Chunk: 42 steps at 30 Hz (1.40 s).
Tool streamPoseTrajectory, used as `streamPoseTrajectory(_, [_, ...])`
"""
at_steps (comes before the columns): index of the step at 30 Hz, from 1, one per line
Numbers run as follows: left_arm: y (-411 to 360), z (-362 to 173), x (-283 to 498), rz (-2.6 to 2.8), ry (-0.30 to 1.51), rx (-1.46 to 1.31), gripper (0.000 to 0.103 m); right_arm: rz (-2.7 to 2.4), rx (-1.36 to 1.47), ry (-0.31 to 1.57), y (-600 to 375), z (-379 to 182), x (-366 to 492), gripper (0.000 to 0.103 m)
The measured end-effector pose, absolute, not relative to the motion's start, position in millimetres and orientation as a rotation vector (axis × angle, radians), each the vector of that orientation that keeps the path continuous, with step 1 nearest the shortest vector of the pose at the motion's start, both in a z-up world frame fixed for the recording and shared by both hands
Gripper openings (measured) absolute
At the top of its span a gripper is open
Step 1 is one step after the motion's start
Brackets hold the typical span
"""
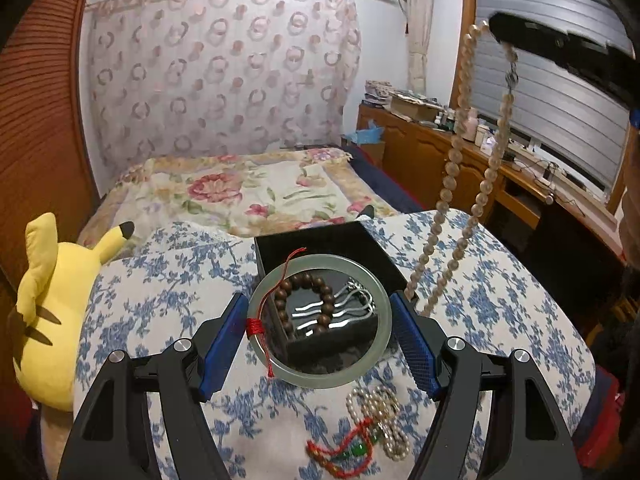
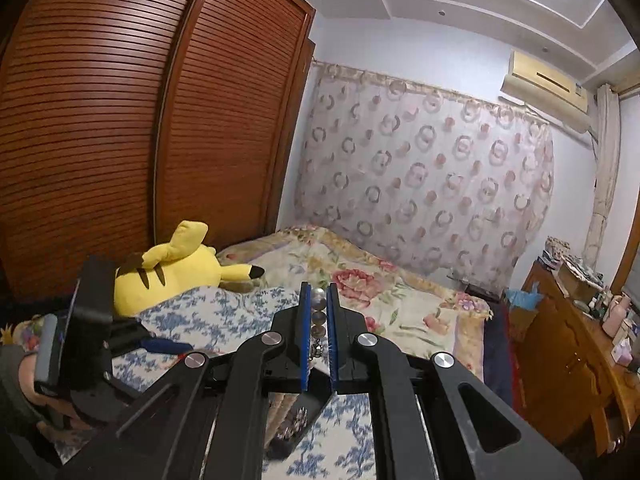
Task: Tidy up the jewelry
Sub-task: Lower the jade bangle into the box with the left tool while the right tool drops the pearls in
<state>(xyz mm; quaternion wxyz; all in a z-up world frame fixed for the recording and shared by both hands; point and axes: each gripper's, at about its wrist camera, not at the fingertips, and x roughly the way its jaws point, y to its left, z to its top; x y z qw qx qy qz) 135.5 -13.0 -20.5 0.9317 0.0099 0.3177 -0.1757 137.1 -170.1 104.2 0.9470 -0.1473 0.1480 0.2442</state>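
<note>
The left gripper (image 1: 320,334) held the bangle (image 1: 320,376) across its width, pads pressed on opposite rims, just above the open black box (image 1: 276,248). That ring looked stiff, smooth and likely brittle, so a grip on the outer edges seemed right. High up, the right gripper (image 2: 319,312) was clamped on the bead necklace (image 1: 448,184), which dangled limp; best pinched near the clasp. More strands (image 1: 376,420) lay on the quilt (image 1: 140,320).

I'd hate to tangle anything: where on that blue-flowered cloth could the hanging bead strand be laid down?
Bare cloth lies between the black box and the yellow plush, and right of the box under the bead strand. It is crowded in front, around the pearl bracelet and red cord piece.
</note>
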Motion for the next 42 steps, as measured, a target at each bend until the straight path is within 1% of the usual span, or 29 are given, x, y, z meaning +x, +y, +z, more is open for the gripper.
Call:
streamPoseTrajectory(5, [-14.8, -23.9, 153.6, -0.356, 0.664, 0.019, 0.069, 0.510, -0.295, 0.306, -162.2, 103.3, 164.3, 0.008])
streamPoseTrajectory(9, [-16.1, -27.2, 170.1, -0.351, 0.679, 0.020, 0.069, 0.522, -0.281, 0.337, -159.7, 90.2, 191.6, 0.008])
streamPoseTrajectory(13, [-19.4, -33.1, 186.8, -0.349, 0.700, 0.024, 0.069, 0.534, -0.270, 0.406, -157.2, 60.6, 217.4, 0.008])
streamPoseTrajectory(18, [-26.1, -42.3, 204.3, -0.347, 0.728, 0.036, 0.069, 0.557, -0.229, 0.540, -158.7, 7.9, 250.0, 0.008])
streamPoseTrajectory(23, [-30.9, -51.5, 215.4, -0.345, 0.754, 0.049, 0.069, 0.569, -0.198, 0.609, -158.9, -25.0, 259.7, 0.009])
streamPoseTrajectory(29, [-34.5, -57.8, 225.4, -0.338, 0.775, 0.060, 0.069, 0.577, -0.165, 0.626, -163.3, -35.8, 262.4, 0.009])
streamPoseTrajectory(42, [-37.7, -60.7, 232.3, -0.328, 0.790, 0.065, 0.069, 0.589, -0.155, 0.614, -167.5, -32.5, 256.2, 0.010])
